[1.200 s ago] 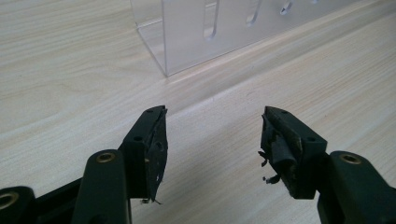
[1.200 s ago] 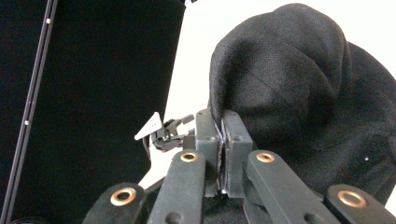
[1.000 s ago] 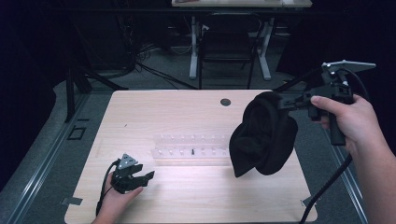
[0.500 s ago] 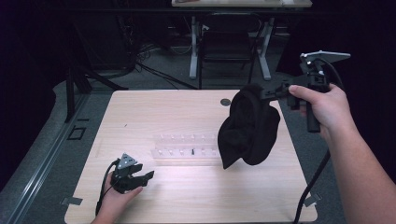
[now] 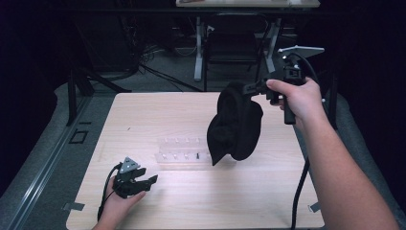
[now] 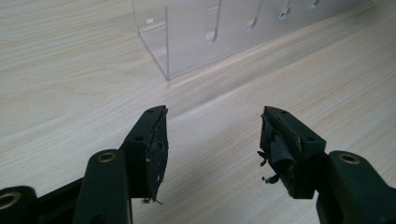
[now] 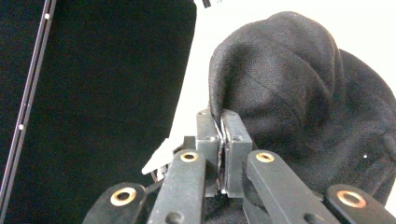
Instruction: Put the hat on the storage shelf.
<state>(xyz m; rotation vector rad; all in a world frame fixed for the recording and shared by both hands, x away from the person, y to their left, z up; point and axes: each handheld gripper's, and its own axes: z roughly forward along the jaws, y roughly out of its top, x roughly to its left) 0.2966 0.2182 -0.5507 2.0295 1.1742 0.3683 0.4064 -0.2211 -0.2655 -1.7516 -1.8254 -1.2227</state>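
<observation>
A black knit hat (image 5: 234, 125) hangs in the air over the right half of the table, with my right gripper (image 5: 250, 88) shut on its upper edge. In the right gripper view the jaws pinch a fold of the hat (image 7: 299, 88) tight between them at my right gripper (image 7: 220, 116). A clear plastic rack with hooks (image 5: 184, 151) lies on the table's middle, and its near corner (image 6: 196, 37) shows in the left gripper view. My left gripper (image 5: 148, 181) rests low at the front left, open and empty; in the left gripper view its jaws (image 6: 212, 135) stand wide over bare wood.
The light wooden table (image 5: 143, 115) has a small dark round mark near its far edge. A metal table frame (image 5: 198, 45) and cables stand on the floor behind. A cable (image 5: 299, 191) trails from my right gripper along the table's right side.
My right gripper has carried the hanging hat leftward and away from the person, over the table's middle right. The left gripper has stayed put.
</observation>
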